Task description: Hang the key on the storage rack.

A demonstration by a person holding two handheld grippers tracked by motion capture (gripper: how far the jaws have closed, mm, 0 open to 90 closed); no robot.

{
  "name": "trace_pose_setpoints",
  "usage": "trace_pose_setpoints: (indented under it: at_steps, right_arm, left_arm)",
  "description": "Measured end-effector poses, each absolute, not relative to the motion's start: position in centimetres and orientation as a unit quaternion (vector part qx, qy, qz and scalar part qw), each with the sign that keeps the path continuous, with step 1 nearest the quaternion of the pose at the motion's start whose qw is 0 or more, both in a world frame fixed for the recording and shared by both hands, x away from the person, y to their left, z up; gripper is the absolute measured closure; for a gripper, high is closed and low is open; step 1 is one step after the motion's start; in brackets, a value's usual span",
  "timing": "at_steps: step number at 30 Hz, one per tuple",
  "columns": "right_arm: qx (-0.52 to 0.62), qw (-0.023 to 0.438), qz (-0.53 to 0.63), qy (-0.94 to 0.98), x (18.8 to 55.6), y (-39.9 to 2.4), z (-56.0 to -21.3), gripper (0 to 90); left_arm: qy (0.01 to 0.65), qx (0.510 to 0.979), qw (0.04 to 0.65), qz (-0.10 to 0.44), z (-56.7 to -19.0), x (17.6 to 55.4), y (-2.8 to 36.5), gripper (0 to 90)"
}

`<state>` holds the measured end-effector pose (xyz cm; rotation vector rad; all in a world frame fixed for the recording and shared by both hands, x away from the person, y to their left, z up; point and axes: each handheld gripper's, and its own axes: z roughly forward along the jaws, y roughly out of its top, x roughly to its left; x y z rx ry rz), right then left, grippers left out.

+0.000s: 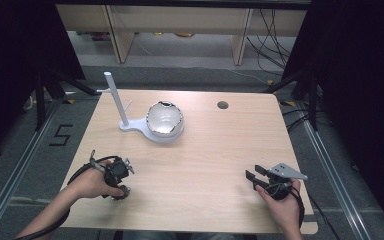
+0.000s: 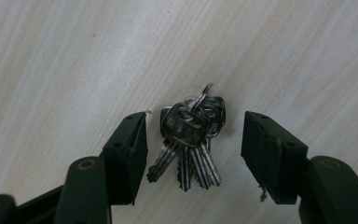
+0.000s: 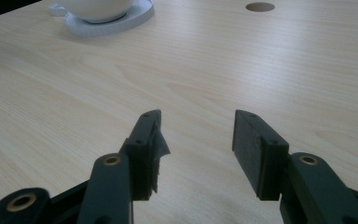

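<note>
Hovering over the wooden table (image 1: 200, 165), the left gripper (image 2: 193, 140) has its 2 jaws apart around a bunch of keys (image 2: 191, 140) lying flat, pads not touching them. The right gripper (image 3: 196, 140) rests open, holding nothing.

- Keys (image 2: 190, 140) lie on the table (image 2: 74, 56), between the left gripper (image 2: 193, 142) fingers (image 2: 130, 149), touching neither.
- Bowl (image 3: 95, 8) sits on its stand (image 3: 121, 23), far ahead of the right gripper (image 3: 196, 140) fingertips, leftward.
</note>
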<state>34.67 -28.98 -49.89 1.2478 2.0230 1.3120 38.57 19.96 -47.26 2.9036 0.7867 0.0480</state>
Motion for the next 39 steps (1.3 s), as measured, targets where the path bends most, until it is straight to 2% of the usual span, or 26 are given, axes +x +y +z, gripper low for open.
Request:
trace_pose_setpoints:
  at_steps: [3, 7, 12, 17, 20, 23, 29, 30, 31, 32, 35, 39]
  right_arm:
    - [0.46, 0.2, 0.475, 0.723, 34.5, -28.8, -49.93, 52.8]
    - [0.448, 0.21, 0.471, 0.73, 34.67, -29.16, -49.89, 52.7]
    - [0.465, 0.192, 0.466, 0.728, 34.43, -28.65, -49.86, 52.4]
    - [0.459, 0.193, 0.465, 0.732, 34.52, -28.64, -49.88, 52.0]
    - [0.457, 0.194, 0.47, 0.73, 34.57, -28.58, -49.98, 51.8]
    - [0.444, 0.201, 0.463, 0.741, 34.73, -28.78, -49.98, 51.5]
    - [0.438, 0.21, 0.46, 0.743, 34.82, -28.82, -50.01, 51.4]
    - [0.453, 0.195, 0.462, 0.737, 34.62, -28.63, -49.97, 51.3]
    - [0.44, 0.208, 0.46, 0.742, 34.8, -28.85, -49.99, 51.3]
    - [0.453, 0.197, 0.462, 0.737, 34.63, -28.68, -49.98, 51.3]
    - [0.443, 0.206, 0.459, 0.742, 34.8, -28.83, -50.04, 51.2]
    - [0.446, 0.197, 0.462, 0.741, 34.75, -28.72, -50.01, 50.9]
  left_arm:
    - [0.258, 0.965, 0.046, 0.01, -47.97, 38.97, 19.75, 41.5]
    - [0.26, 0.964, 0.051, 0.01, -48.11, 39.0, 19.89, 44.0]
    - [0.261, 0.964, 0.056, 0.012, -48.22, 38.88, 20.0, 47.9]
    - [0.268, 0.962, 0.053, 0.01, -48.09, 38.73, 20.04, 55.9]
    - [0.273, 0.961, 0.048, 0.009, -47.97, 38.75, 19.97, 64.8]
    - [0.294, 0.955, 0.043, 0.01, -48.03, 38.42, 19.67, 65.2]
    - [0.303, 0.951, 0.052, 0.004, -48.12, 38.39, 19.76, 64.0]
    - [0.313, 0.948, 0.059, 0.002, -48.15, 38.35, 19.76, 63.1]
    - [0.315, 0.947, 0.063, 0.0, -48.2, 38.35, 19.79, 60.4]
    - [0.313, 0.948, 0.059, -0.004, -48.17, 38.36, 19.83, 57.0]
    - [0.305, 0.951, 0.053, 0.0, -48.24, 38.32, 19.89, 47.0]
    - [0.296, 0.954, 0.04, 0.006, -48.35, 38.22, 20.22, 42.6]
